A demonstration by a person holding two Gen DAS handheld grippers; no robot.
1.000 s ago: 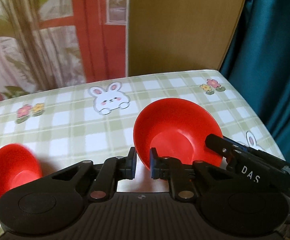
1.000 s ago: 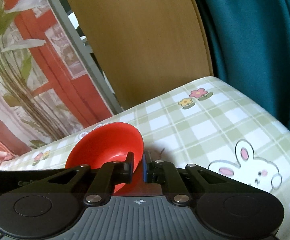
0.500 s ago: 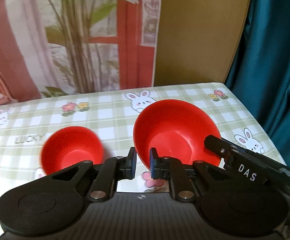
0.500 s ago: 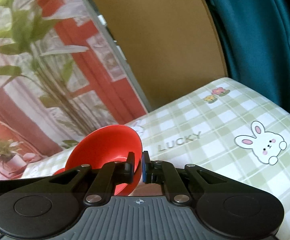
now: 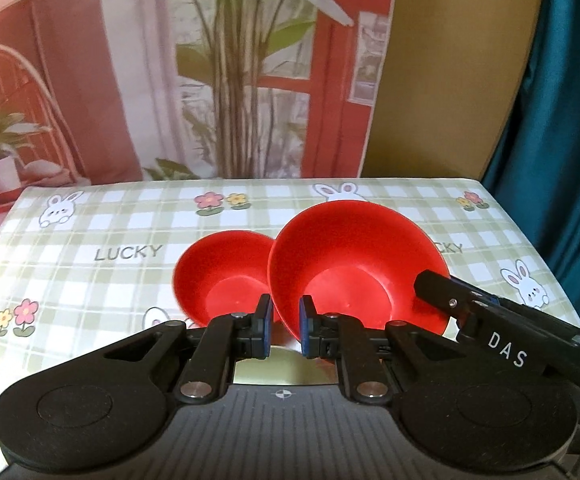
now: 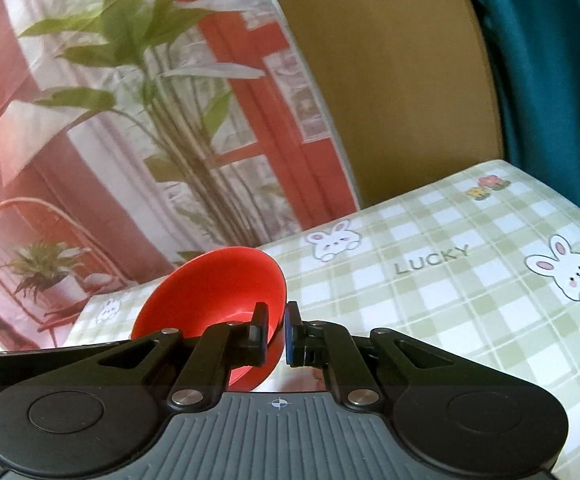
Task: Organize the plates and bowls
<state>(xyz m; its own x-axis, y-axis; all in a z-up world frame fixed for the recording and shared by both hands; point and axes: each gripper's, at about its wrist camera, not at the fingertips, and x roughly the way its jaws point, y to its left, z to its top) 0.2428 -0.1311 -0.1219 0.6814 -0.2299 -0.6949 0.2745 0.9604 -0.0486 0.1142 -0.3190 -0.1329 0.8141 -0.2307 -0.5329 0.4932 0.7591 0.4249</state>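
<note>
Both grippers pinch the large red bowl (image 5: 354,268) by its rim, left gripper (image 5: 284,330) near, right gripper (image 6: 275,334) opposite, held tilted above the worktop (image 5: 89,272) beside a smaller red bowl (image 5: 221,280).

I read "LUCKY" printed in grey capitals on the checked tablecloth (image 5: 89,280) left of the bowls, and a second one, half hidden, shows only "CKY" behind the large red bowl (image 5: 354,264). White letters "DAS" stand on the right gripper (image 5: 506,348). From the right wrist, I read "LUCKY" once more.
</note>
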